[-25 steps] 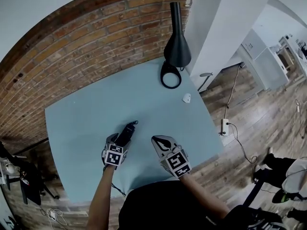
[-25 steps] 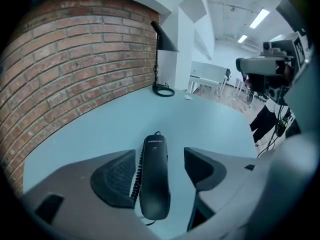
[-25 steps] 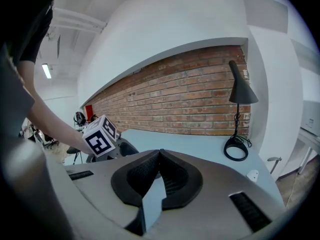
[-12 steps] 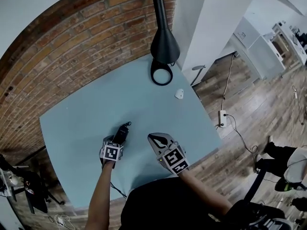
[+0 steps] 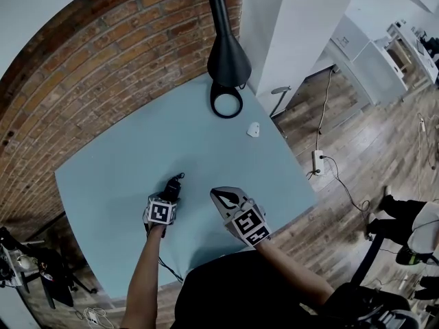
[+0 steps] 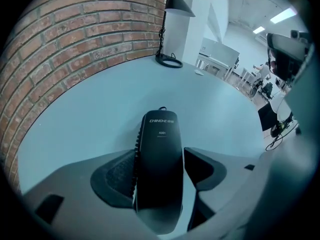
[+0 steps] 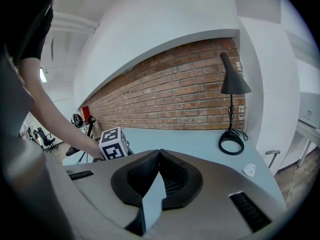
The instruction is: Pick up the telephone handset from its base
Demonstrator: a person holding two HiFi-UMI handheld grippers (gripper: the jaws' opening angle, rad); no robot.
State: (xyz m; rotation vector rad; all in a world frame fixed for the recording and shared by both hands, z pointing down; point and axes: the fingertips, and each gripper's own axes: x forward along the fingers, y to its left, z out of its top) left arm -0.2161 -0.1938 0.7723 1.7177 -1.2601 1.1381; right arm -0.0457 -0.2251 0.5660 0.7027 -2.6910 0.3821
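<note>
A black telephone handset (image 5: 173, 186) sticks out forward between the jaws of my left gripper (image 5: 169, 195), over the near part of the pale blue table (image 5: 110, 163). In the left gripper view the handset (image 6: 160, 154) fills the gap, and the left gripper (image 6: 160, 156) is shut on it. No telephone base shows in any view. My right gripper (image 5: 215, 192) hovers just to the right of the left one. Its jaws meet at the tips with nothing in them, as the right gripper view shows for the same gripper (image 7: 160, 153).
A black desk lamp (image 5: 228, 59) with a ring base (image 5: 226, 105) stands at the table's far edge by the brick wall. A small white object (image 5: 253, 129) lies near the right edge. A power strip (image 5: 317, 163) and cables lie on the wooden floor.
The head view has shifted a little. Both grippers keep about the same places over the table, the left one still holding the handset.
</note>
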